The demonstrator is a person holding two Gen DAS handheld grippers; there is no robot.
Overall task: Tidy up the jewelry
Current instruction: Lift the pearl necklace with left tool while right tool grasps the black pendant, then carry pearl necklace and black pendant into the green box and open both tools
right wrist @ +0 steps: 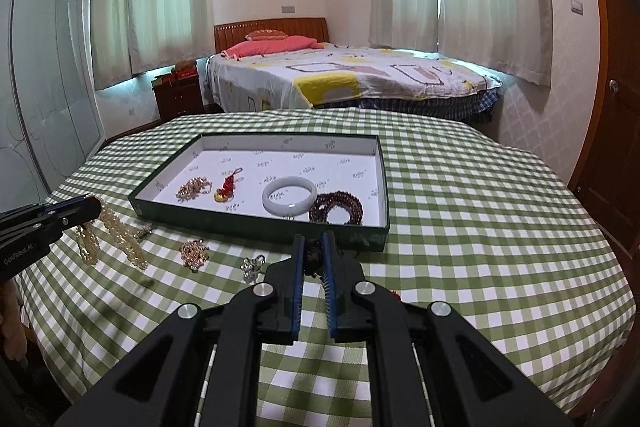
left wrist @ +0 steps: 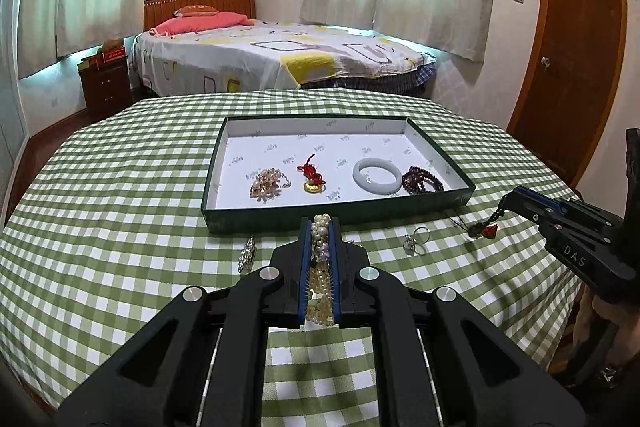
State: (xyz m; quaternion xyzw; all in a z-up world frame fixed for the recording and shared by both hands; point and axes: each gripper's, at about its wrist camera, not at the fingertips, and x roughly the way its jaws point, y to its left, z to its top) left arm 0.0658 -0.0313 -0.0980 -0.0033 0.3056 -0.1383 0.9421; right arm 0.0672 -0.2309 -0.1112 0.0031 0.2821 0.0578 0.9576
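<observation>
Up front, the left gripper is clamped narrow on a pearl-and-amber bead necklace whose loops hang down to the tabletop, just short of the near wall of the shallow dark-green tray. The right gripper is pinched tight on a dark beaded strand with a red charm, lifted above the gingham cloth beside the tray's near right corner. Inside, along the near edge, lie a gold chain cluster, a red knot charm, a smooth white bangle and a dark red bead bracelet; the paper-lined far half lies bare. Loose on the cloth sit a crystal brooch, a silver ring and a gold bracelet.
</observation>
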